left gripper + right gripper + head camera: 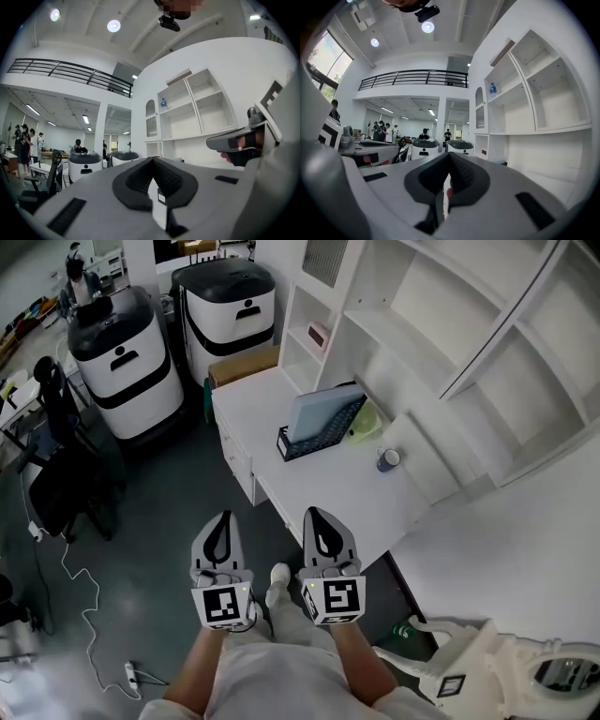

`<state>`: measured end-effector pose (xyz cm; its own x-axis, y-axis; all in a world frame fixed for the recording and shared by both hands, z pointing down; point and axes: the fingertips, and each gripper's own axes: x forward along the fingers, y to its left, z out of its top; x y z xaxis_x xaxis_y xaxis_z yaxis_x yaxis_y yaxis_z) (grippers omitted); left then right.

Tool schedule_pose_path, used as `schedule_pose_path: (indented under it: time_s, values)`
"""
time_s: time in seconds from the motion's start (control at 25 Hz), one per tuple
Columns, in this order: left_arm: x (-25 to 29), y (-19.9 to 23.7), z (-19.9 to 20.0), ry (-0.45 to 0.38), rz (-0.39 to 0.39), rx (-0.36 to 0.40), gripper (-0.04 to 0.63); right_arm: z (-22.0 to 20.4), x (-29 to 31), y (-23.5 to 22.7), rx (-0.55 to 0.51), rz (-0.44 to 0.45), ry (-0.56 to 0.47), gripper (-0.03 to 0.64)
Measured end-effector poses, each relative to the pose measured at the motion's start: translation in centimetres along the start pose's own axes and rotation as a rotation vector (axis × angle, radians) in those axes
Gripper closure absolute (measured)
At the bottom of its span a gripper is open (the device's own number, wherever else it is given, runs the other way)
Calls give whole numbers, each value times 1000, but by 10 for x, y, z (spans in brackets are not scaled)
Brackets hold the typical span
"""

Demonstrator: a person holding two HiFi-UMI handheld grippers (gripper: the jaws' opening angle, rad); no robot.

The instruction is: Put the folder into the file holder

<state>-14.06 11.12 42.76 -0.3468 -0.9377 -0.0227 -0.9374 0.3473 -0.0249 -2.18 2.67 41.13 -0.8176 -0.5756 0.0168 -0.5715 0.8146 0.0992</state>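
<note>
White shelves (450,324) fill the frame from 12 to 3 o'clock, and the desk (319,493) sits at centre. On it, the folder (319,413) already stands in the holder (323,437), with a cup (388,460) at the holder's 4 o'clock. At 6 o'clock, the left gripper (222,521) and right gripper (320,516) hover off the desk, jaws closed together, empty.

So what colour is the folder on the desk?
Light blue; the folder shows best in the head view.

No legible text, label or number visible.
</note>
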Motion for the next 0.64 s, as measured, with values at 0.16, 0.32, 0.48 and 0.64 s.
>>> schedule_pose_path:
  time_s: [0.16, 0.32, 0.48, 0.64]
  values:
    - [-37, -1, 7, -11, 22, 11, 601, 14, -36, 14, -25, 7, -16, 623]
    - [-76, -12, 12, -23, 53, -16, 602, 14, -73, 18, -25, 24, -23, 623]
    - [-114, -34, 8, 1, 86, -28, 601, 10, -111, 11, -27, 35, -22, 623]
    - [-152, -65, 8, 7, 113, -44, 601, 13, -157, -1, -58, 48, -37, 623]
